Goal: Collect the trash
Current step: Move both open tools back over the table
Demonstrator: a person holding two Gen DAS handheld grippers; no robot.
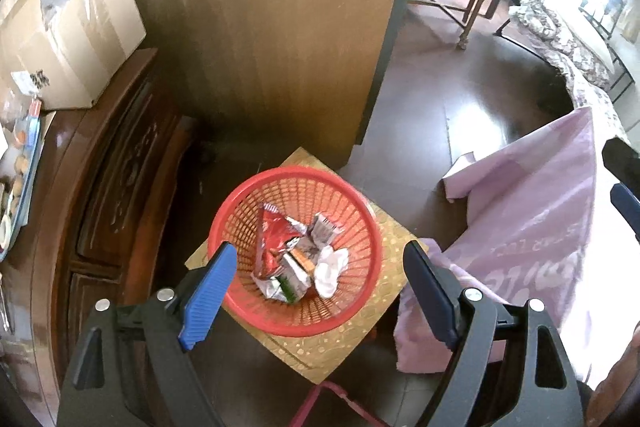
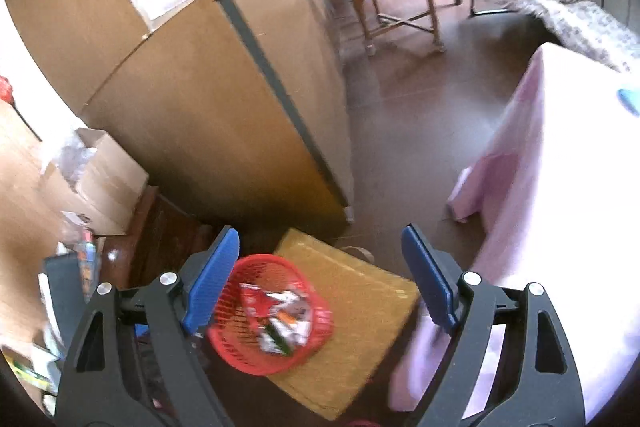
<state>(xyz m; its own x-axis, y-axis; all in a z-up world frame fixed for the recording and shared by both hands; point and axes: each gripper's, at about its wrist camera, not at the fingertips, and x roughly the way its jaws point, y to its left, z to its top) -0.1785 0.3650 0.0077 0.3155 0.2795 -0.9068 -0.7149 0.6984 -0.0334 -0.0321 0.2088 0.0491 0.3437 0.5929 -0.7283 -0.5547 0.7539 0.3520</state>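
Trash [image 1: 298,257] — wrappers, crumpled tissue — already inside red basket [image 1: 352,311] at 6 o'clock. Left gripper [image 1: 320,291], right gripper [image 2: 318,285] both released, empty. Further litter: none visible.

Daylight floods in from windows at the far end of the room, blowing out the upper right of both views and laying pale glare on the dark floor [image 1: 472,115]. The pink cloth [image 2: 560,187] washes nearly white in the right wrist view, which is softly motion-blurred, while the left is sharper. Fisheye bending curves the cabinet [image 1: 260,27] edges, and black vignetting rims the corners.
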